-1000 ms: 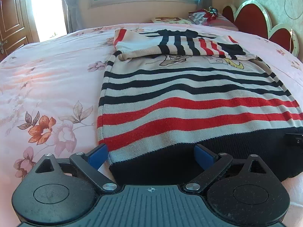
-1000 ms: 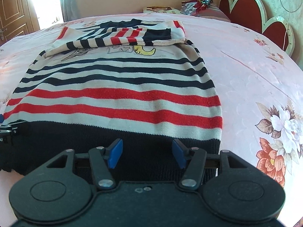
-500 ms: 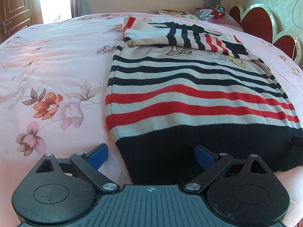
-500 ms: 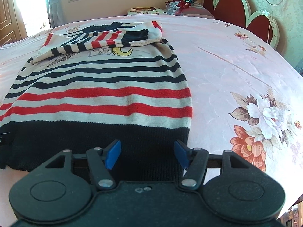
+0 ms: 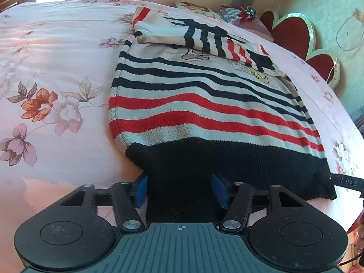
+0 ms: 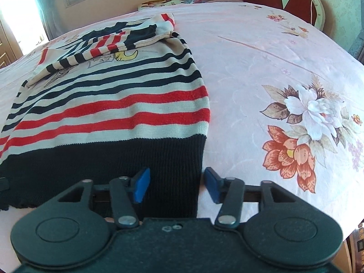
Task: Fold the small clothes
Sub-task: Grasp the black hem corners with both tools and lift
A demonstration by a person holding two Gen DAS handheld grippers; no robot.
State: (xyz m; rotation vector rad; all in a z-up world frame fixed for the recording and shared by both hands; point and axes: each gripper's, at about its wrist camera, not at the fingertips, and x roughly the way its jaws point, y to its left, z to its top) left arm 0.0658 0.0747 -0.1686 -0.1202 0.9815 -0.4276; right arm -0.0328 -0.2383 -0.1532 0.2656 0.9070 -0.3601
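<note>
The striped sweater is spread on the bed. Its dark hem is taken between both grippers' narrowed fingers, left gripper, right gripper, apparently pinched. Soft, floppy knit is expected; the hem corners are best held.

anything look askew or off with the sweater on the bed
Mostly tidy: the striped sweater lies flat on the bed with sleeves folded across the chest. Only its black hem looks uneven, lifted and bunched between the fingers of both grippers.
</note>
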